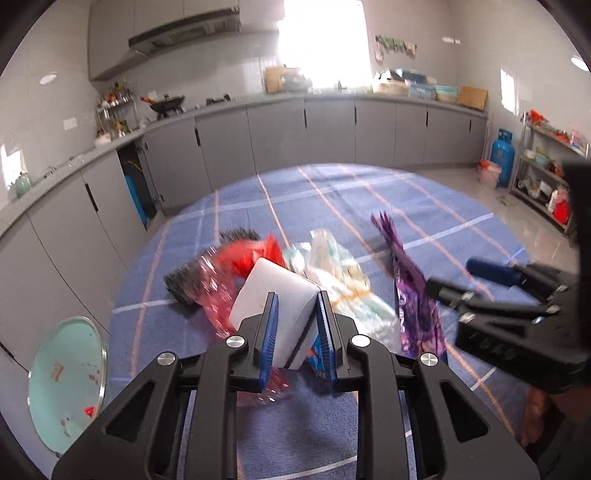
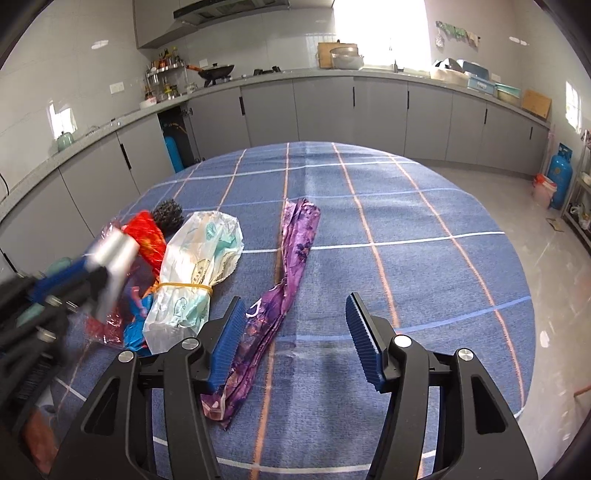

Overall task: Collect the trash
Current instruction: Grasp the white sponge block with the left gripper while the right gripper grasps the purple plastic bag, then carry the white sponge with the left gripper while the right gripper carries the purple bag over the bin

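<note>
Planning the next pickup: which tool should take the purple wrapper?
Right. The right tool is open just above the purple wrapper, while the left tool is shut on a white block.

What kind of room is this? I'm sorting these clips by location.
A home kitchen, most likely: a wok on the counter stove under a range hood, grey base cabinets, and a blue gas cylinder.

A blue checked tablecloth (image 2: 406, 206) covers the round table. Grey cabinets (image 2: 325, 107) line the walls. A blue gas cylinder (image 2: 559, 173) stands on the floor.
</note>
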